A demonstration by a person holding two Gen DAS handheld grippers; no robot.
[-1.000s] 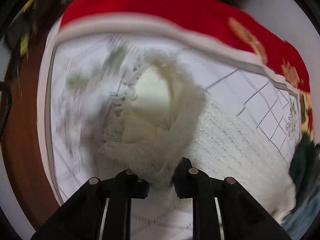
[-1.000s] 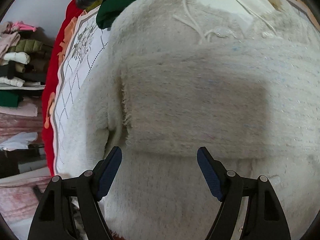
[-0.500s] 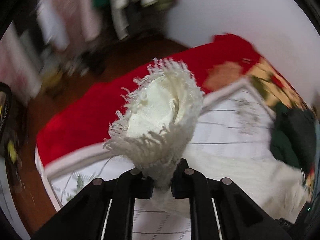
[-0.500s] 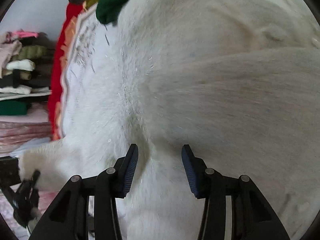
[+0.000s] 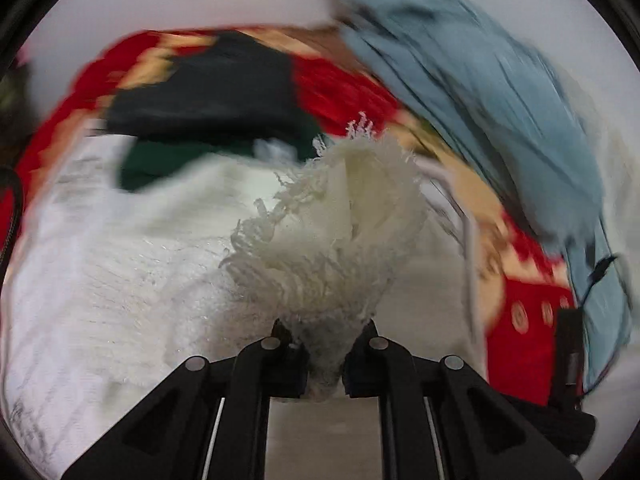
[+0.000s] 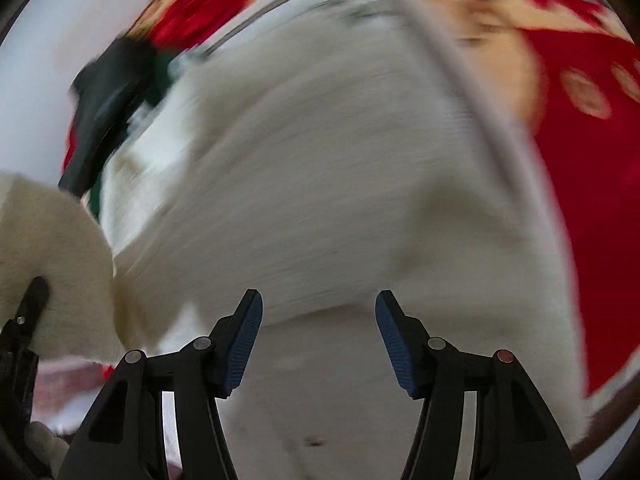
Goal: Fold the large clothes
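1. Left gripper (image 5: pixel 325 360): jaws drawn together and clamped on a fringed end of the cream sweater (image 5: pixel 328 232). The pinched cloth bunches into a tuft that fans up and away from the fingertips, so its long axis follows the line of the fingers.

2. Cream sweater, main body: it lies on the white quilted bedspread (image 5: pixel 52 320), spread to the left of and beneath the held tuft (motion blur hides its outline, so the direction of the whole garment's long axis cannot be told).

3. Right gripper (image 6: pixel 319 338): jaws apart and opening, blue pads (image 6: pixel 244 344) bare. No cloth sits between them; the sweater (image 6: pixel 340 200) fills the view beyond and below the fingertips.

4. Right wrist view, left edge: a lifted cream fold rises from the black tip of the left gripper (image 6: pixel 34 300).

5. Surroundings: a red patterned border (image 5: pixel 528 340) frames the bedspread. A dark green garment (image 5: pixel 160 160) and a black garment (image 5: pixel 208 92) lie at the far side, next to the sweater. A light blue garment (image 5: pixel 480 92) fills the upper right of the left wrist view (whether it hangs or lies cannot be told).
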